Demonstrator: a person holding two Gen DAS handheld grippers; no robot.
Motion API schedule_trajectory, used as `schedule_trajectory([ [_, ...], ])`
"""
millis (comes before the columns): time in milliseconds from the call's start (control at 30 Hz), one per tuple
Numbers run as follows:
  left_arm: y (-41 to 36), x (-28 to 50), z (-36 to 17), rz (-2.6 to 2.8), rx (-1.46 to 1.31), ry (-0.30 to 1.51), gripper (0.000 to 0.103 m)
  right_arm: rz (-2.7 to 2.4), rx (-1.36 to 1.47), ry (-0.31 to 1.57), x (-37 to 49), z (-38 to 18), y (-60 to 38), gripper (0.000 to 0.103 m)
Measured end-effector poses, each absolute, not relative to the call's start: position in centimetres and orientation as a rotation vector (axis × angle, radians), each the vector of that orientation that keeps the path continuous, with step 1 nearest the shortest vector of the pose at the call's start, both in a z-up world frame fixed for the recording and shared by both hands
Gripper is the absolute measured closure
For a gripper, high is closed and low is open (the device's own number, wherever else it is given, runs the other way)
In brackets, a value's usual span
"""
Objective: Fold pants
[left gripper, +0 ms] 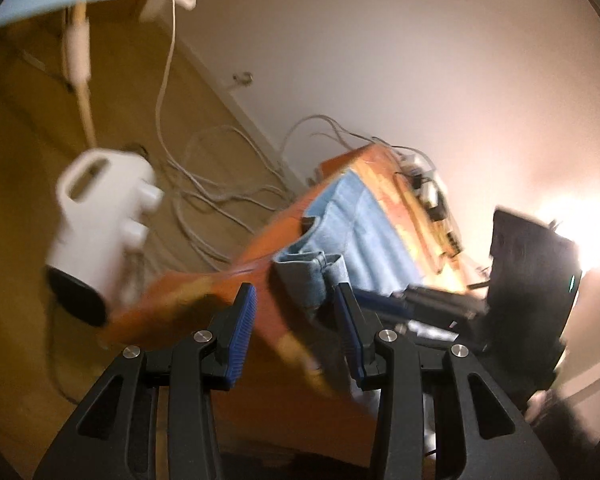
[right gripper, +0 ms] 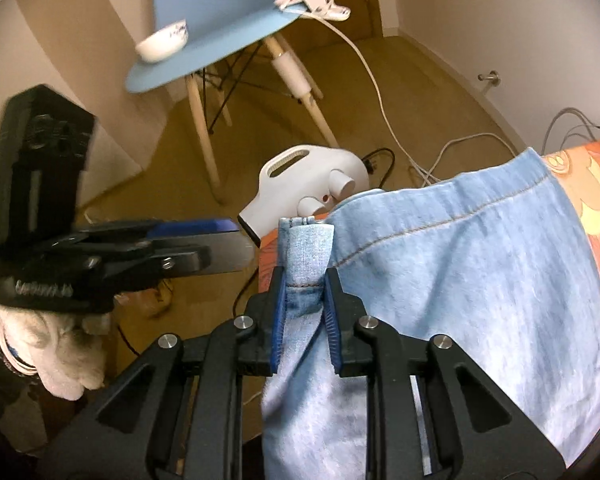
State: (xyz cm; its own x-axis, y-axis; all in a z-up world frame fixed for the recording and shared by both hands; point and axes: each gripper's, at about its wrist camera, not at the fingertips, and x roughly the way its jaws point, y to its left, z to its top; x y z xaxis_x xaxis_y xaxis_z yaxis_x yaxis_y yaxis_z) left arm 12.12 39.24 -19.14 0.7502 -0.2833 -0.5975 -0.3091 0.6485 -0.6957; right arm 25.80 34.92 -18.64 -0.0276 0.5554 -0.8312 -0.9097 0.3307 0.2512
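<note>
Gripping the pants (right gripper: 460, 280) at a bunched hem, our right gripper (right gripper: 305, 296) pinches denim. Our left gripper (left gripper: 296, 312) hangs part-open, empty. Next we likely need it clamping the neighbouring hem.

Pants (right gripper: 480, 280) cut off at btm edge – white appliance (left gripper: 104, 228) & table edge blurred.

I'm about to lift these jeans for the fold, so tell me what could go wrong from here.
1. The right tool pinches only a narrow bunched hem of the jeans; the cloth could slip out when lifted.
2. The left tool holds nothing, so the jeans may hang lopsided.
3. The white appliance sits close beyond the table edge; swinging denim might catch it.
</note>
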Motion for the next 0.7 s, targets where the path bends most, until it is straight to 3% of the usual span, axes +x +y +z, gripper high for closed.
schedule_trajectory([
  [233,39.2,14.1,-20.2,-0.072,-1.061,0.733,0.061,1.270,-0.365,1.077,26.7,-18.8,33.6,0.083],
  [333,39.0,14.1,-20.3,-0.071,-1.068,0.740,0.057,1.283,-0.372,1.105,26.5,-18.8,32.9,0.071],
  [567,38.3,14.2,-20.2,-0.039,-1.008,0.755,0.057,1.262,-0.289,1.120,28.7,-16.2,28.3,0.069],
  [667,37.0,14.7,-19.7,0.017,-0.878,0.765,0.063,1.178,-0.209,1.139,31.2,-15.1,27.2,0.069],
  [700,36.4,14.9,-19.4,0.036,-0.825,0.764,0.081,1.138,-0.184,1.142,32.2,-14.6,27.0,0.068],
])
